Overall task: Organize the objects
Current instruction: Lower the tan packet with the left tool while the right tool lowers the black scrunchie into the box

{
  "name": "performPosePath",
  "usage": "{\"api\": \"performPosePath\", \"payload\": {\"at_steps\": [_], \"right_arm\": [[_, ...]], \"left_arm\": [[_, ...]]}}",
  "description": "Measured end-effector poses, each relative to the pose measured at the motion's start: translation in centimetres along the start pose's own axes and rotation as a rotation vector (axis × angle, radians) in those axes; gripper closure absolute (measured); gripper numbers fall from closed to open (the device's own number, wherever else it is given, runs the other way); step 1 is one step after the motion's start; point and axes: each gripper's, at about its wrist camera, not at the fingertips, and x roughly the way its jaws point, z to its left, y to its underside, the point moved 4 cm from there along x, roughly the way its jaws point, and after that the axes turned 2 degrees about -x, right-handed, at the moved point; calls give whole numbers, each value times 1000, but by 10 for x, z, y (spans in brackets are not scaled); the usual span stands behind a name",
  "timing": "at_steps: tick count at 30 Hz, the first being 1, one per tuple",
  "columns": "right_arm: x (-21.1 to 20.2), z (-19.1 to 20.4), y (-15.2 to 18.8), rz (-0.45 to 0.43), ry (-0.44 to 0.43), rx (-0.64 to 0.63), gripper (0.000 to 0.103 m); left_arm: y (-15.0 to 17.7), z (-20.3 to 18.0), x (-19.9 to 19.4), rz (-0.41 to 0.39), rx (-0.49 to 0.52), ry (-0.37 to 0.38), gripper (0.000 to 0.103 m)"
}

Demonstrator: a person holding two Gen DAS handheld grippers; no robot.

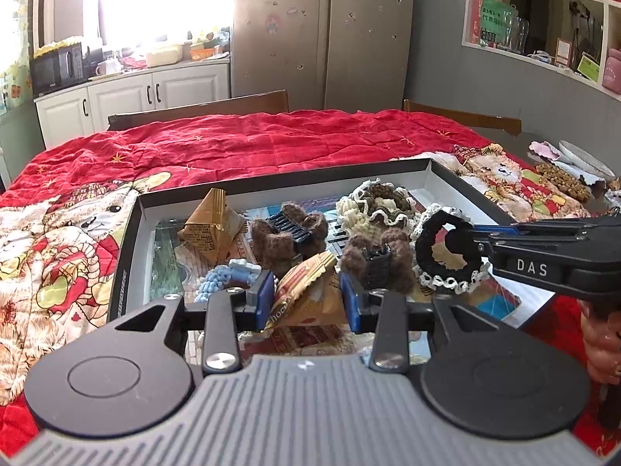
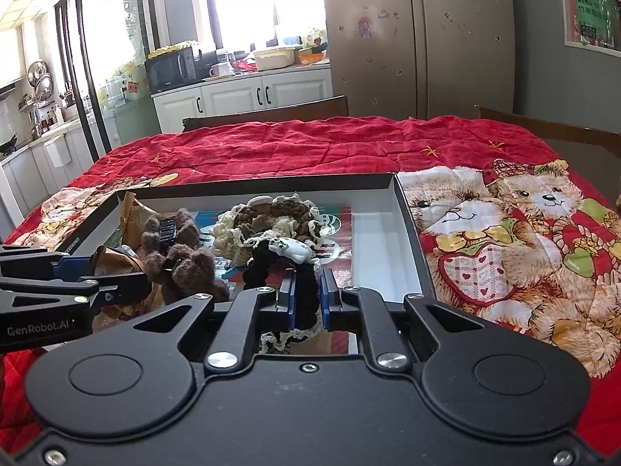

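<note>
Already my right gripper (image 2: 306,303) was clamped on the black lace-edged scrunchie (image 2: 285,268) at lower centre, over the black tray (image 2: 407,209) — my left gripper (image 1: 306,297) pinched a gold snack packet (image 1: 306,291), just left of it in the frame.

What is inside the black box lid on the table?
Box lid holds two gold snack packets, brown fuzzy clips, cream scrunchie, blue scrunchie, black scrunchie. They cover much of its printed floor.

Two snack packets (image 1: 211,225), two brown claw clips (image 1: 289,233), perhaps three scrunchies (image 1: 450,250)
</note>
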Motion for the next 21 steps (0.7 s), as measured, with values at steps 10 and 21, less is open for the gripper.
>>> {"api": "performPosePath", "payload": {"at_steps": [10, 21], "right_arm": [[7, -1, 2, 13, -2, 5, 91], [10, -2, 2, 19, 2, 11, 91]], "left_arm": [[3, -6, 4, -6, 53, -25, 61], [5, -9, 4, -9, 78, -38, 61]]}}
